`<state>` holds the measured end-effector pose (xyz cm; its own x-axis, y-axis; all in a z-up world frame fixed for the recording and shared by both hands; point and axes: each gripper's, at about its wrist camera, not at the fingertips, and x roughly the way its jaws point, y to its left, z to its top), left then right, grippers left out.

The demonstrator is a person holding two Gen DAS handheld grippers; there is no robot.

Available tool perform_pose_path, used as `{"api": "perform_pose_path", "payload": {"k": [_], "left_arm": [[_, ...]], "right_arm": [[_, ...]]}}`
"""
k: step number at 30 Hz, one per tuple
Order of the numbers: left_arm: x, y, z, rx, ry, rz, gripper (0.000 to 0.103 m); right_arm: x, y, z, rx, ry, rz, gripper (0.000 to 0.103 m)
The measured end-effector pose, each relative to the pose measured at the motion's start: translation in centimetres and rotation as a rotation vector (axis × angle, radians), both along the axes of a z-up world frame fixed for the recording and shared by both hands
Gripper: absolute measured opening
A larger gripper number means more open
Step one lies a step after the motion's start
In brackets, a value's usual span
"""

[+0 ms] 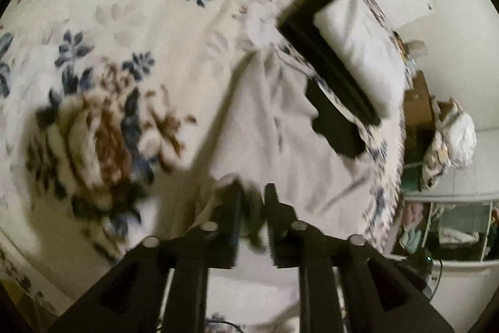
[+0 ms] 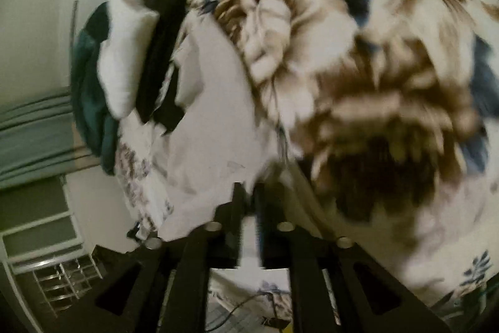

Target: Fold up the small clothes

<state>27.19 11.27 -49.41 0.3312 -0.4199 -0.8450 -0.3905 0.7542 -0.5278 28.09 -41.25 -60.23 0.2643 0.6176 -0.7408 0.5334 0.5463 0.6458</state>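
While both tongs (image 1: pixel 254 192) (image 2: pixel 248 192) stand slightly parted, only the left view shows shelves (image 1: pixel 449 227).

Dim room: floral bedspread (image 1: pixel 131 30), white wall (image 1: pixel 449 30), white shelving (image 1: pixel 449 227).

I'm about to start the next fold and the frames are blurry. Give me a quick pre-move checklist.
1. White garment lies on the floral bedspread: ok.
2. Garment flat, no wrinkles: not ok, creases show.
3. Left gripper free of cloth: cannot tell, blurred.
4. Right gripper free of cloth: cannot tell, white fabric sits at its tips.
5. Folded stack of black and white items clear of the garment: not ok, it touches the edge.
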Motion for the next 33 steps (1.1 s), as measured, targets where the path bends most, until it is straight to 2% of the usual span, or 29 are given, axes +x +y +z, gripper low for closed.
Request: {"api": "perform_pose_path", "payload": {"k": [1,2,3,4,7,11,16,18,19,20,21,24,28,29,30,31,32,33], "left_arm": [[0.1,0.4,-0.1,0.005,-0.005,0.010,0.022],[0.0,0.8,-0.1,0.009,-0.009,0.017,0.032],[-0.2,1.2,0.0,0.018,-0.016,0.018,0.045],[-0.6,1.6,0.1,0.031,-0.030,0.014,0.049],[-1.8,1.7,0.1,0.104,-0.048,-0.025,0.053],[-1.5,0.3,-1.8,0.191,-0.020,-0.129,0.053],[1.4,-1.4,-4.0,0.246,-0.020,-0.186,0.053],[2.7,-1.8,-4.4,0.267,-0.032,-0.196,0.051],[3.3,-2.0,-4.5,0.282,-0.043,-0.199,0.051],[3.6,-2.1,-4.5,0.285,-0.060,-0.202,0.033],[4.0,-2.2,-4.5,0.281,-0.074,-0.212,0.001],[4.7,-2.0,-5.7,0.290,-0.034,-0.241,0.002],[5.4,-1.5,-5.4,0.263,0.004,-0.276,0.006],[5.8,-1.5,-4.9,0.250,0.010,-0.280,0.006],[6.4,-1.5,-4.2,0.241,0.005,-0.287,0.011],[7.1,-1.6,-3.2,0.251,-0.012,-0.292,0.016],[8.0,-1.7,-2.2,0.252,-0.048,-0.300,0.030],[8.8,-1.7,-1.7,0.247,-0.074,-0.308,0.049]], "right_arm": [[0.6,-0.1,0.1,-0.018,-0.008,0.009,0.035],[1.0,-0.2,0.5,-0.043,-0.024,0.024,0.049],[1.2,-0.2,1.2,-0.078,-0.048,0.045,0.053],[1.1,-1.2,1.7,-0.103,-0.068,0.068,0.057],[0.1,-1.0,2.1,-0.192,-0.096,0.165,0.058],[-1.0,-0.5,0.8,-0.264,-0.079,0.277,0.058],[1.3,1.2,-1.4,-0.296,-0.063,0.262,0.058],[2.5,1.8,-1.5,-0.332,-0.081,0.256,0.048],[3.1,2.1,-1.4,-0.349,-0.095,0.250,0.022],[3.7,2.4,-1.4,-0.375,-0.097,0.243,0.009],[4.0,2.4,-1.3,-0.378,-0.104,0.234,0.006],[4.8,2.4,-1.0,-0.445,-0.081,0.227,0.003],[5.9,2.4,-2.2,-0.445,-0.005,0.244,0.004],[6.2,2.4,-2.2,-0.428,0.003,0.247,0.007],[6.6,2.4,-1.8,-0.418,0.012,0.249,0.011],[7.0,2.4,-1.3,-0.412,0.010,0.250,0.027],[7.5,2.4,-0.8,-0.403,-0.006,0.248,0.053],[8.2,2.4,0.0,-0.399,-0.026,0.242,0.065]]}}
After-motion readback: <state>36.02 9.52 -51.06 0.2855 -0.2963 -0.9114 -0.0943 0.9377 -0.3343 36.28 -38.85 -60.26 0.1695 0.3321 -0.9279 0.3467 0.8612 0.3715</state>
